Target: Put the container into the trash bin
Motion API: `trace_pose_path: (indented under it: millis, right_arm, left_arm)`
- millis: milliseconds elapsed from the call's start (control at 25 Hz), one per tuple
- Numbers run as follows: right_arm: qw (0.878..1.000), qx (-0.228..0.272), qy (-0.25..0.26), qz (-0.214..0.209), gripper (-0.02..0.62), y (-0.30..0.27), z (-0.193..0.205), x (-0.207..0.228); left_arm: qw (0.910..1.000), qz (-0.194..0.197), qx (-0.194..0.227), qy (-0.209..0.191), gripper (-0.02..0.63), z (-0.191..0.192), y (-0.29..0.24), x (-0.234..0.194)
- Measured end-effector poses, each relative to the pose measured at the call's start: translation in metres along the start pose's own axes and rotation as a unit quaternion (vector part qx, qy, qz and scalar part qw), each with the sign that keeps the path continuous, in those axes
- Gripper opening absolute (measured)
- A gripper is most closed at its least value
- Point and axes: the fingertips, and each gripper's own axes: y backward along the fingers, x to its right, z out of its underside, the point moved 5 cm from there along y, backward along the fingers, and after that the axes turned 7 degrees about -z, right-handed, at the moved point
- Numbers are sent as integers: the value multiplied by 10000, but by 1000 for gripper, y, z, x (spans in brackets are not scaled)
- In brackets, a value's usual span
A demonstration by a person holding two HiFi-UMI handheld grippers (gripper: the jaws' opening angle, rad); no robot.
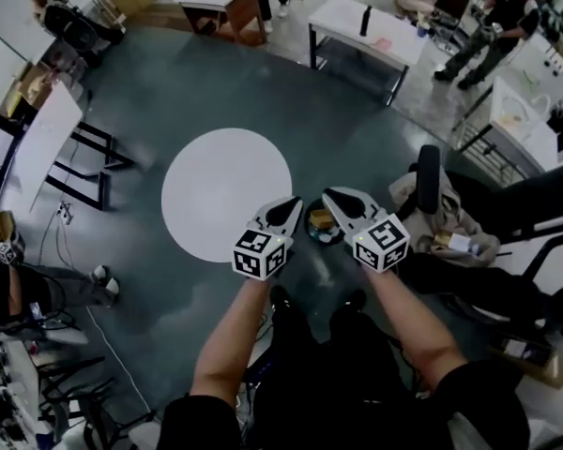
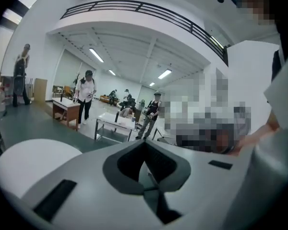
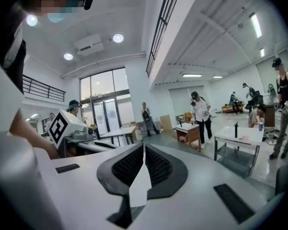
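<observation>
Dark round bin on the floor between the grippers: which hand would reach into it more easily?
Right, narrowly. The right gripper hangs almost over the bin; the left gripper sits just beside it. Both are shut and empty.

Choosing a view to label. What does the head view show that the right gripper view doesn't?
Head view only: the person's forearms, the round white surface and the dark bin on the floor below. Right gripper view only: the right claw, jaws together on nothing, glass doors, ceiling lights. Both: the left claw, the white table with a dark bottle.
</observation>
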Motion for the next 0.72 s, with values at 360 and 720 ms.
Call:
trace_pose_path:
  millis: [360,720]
  right_arm:
    - [9928,408,431,-1037,43,-45,-94,-66]
    - [9798,759,703,-1711,43,-78,-136,-131]
  left_arm:
    - [9953,-377,869,-204,3,-100,130,-56]
    - [9891,-636,1323,-146,3,-107,237,-111]
